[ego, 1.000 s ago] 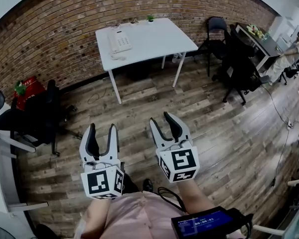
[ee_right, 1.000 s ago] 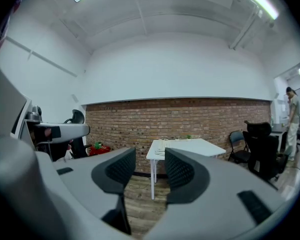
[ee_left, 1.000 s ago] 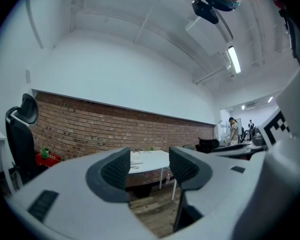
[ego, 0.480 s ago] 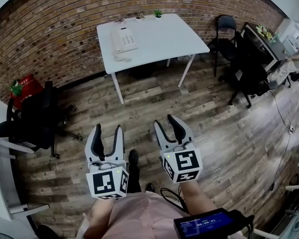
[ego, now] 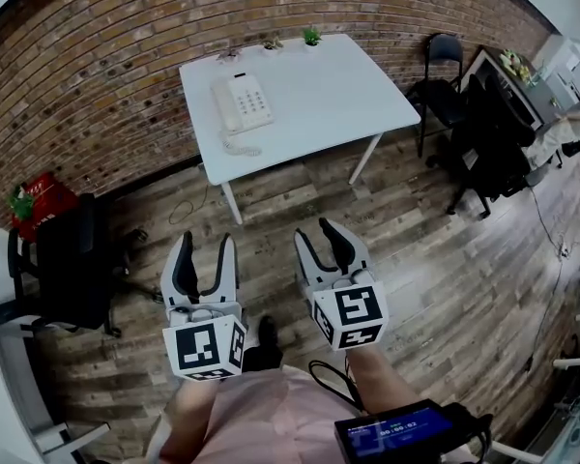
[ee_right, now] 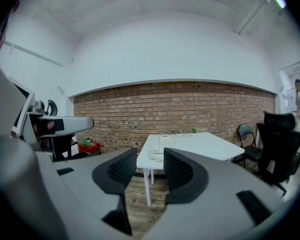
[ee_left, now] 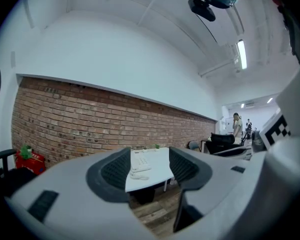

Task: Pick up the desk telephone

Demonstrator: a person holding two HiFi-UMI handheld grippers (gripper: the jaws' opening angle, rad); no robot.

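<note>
The jaws of the left gripper (ego: 205,245) stand spread with nothing between them, and the jaws of the right gripper (ego: 316,232) are likewise apart and empty. Both are held side by side above the wooden floor (ego: 416,259), well short of the white table (ego: 338,95). The white telephone (ego: 244,102) lies on the left part of that table, its handset on the left side of the body and its coiled cord (ego: 242,148) curled near the near edge, well apart from both grippers. The head view alone shows this layout from above. It also takes in two small plants (ego: 312,36) at the far edge against the brick wall (ego: 97,75), a black chair (ego: 443,56) to the table's right, another black chair (ego: 72,269) at the near left, a red thing (ego: 39,196) by the wall, and the person's pink shirt (ego: 261,419) with a small screen (ego: 396,431) beside it. The left gripper view looks level, frames the table and telephone in the gap between its dark ribbed pads (ee_left: 115,170), and adds a ceiling light (ee_left: 241,54) and a person (ee_left: 236,126) standing far off at the right. The right gripper view sees the table slightly from above, with the telephone just over the gap between its jaws and the other gripper at its left edge.
</note>
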